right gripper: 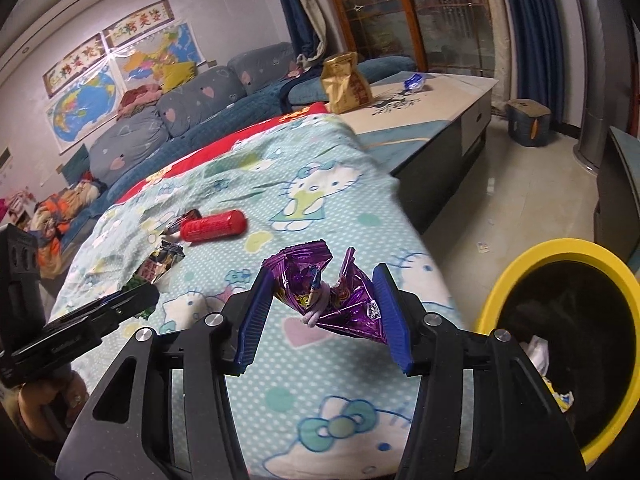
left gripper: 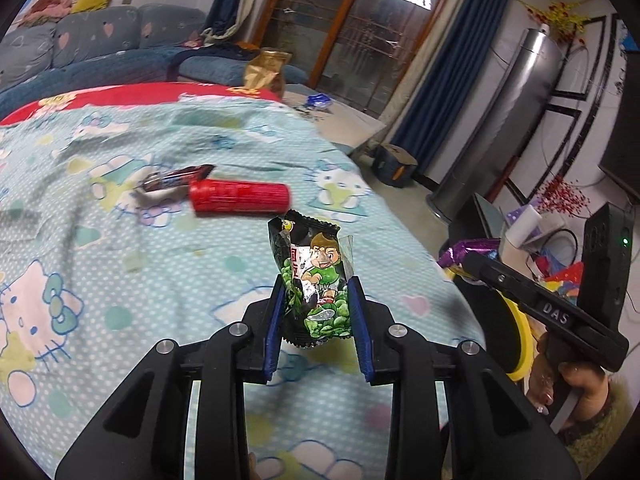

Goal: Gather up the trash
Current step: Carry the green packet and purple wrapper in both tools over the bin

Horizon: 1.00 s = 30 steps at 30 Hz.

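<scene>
My left gripper (left gripper: 318,300) is shut on a black and green snack packet (left gripper: 314,280) with a cartoon boy, held upright above the patterned cloth. My right gripper (right gripper: 326,304) is shut on a crumpled purple foil wrapper (right gripper: 320,292), lifted off the cloth. The purple wrapper (left gripper: 468,250) and the right gripper also show at the right of the left wrist view, and the snack packet (right gripper: 160,266) at the left of the right wrist view. A red cylinder (left gripper: 240,196) and a dark foil wrapper (left gripper: 176,178) lie on the cloth further away. The yellow-rimmed bin (right gripper: 560,320) stands at the right.
The table wears a light blue cartoon-cat cloth (left gripper: 120,280). A gold paper bag (right gripper: 346,84) and a blue wrapper (right gripper: 414,80) sit on a low cabinet beyond. A sofa (right gripper: 180,120) runs along the back, and the bin holds some trash.
</scene>
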Each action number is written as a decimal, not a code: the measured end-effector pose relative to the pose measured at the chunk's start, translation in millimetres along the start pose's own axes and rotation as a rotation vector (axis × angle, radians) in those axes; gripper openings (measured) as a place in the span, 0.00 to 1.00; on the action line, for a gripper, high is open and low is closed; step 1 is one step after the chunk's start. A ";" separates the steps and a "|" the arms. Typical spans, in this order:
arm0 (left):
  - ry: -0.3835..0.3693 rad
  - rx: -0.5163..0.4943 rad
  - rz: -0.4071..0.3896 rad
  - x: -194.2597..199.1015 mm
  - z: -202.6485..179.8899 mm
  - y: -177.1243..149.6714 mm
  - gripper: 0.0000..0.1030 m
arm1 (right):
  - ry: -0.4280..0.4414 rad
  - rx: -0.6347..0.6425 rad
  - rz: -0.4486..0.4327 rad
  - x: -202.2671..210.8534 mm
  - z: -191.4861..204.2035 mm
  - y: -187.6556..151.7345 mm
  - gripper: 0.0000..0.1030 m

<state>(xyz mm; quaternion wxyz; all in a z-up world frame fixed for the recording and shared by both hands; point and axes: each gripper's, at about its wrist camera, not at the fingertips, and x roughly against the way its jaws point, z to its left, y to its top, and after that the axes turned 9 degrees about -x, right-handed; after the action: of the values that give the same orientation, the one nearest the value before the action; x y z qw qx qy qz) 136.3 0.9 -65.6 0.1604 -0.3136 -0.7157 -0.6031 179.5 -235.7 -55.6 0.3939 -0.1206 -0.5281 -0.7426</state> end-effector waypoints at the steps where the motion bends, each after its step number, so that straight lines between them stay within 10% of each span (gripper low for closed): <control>1: -0.007 -0.009 -0.001 0.1 -3.9 0.5 0.28 | -0.004 -0.004 -0.004 1.9 -2.8 0.7 0.43; 30: -0.180 -0.241 0.009 -15.7 -115.6 0.8 0.28 | -0.196 -0.208 -0.133 60.0 -112.6 7.9 0.43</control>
<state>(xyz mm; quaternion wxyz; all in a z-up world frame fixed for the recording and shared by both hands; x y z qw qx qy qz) 131.4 -114.5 -49.0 0.0595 -0.3867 -0.6480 -0.6534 172.2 -363.2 -61.1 0.2758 -0.1972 -0.4908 -0.8026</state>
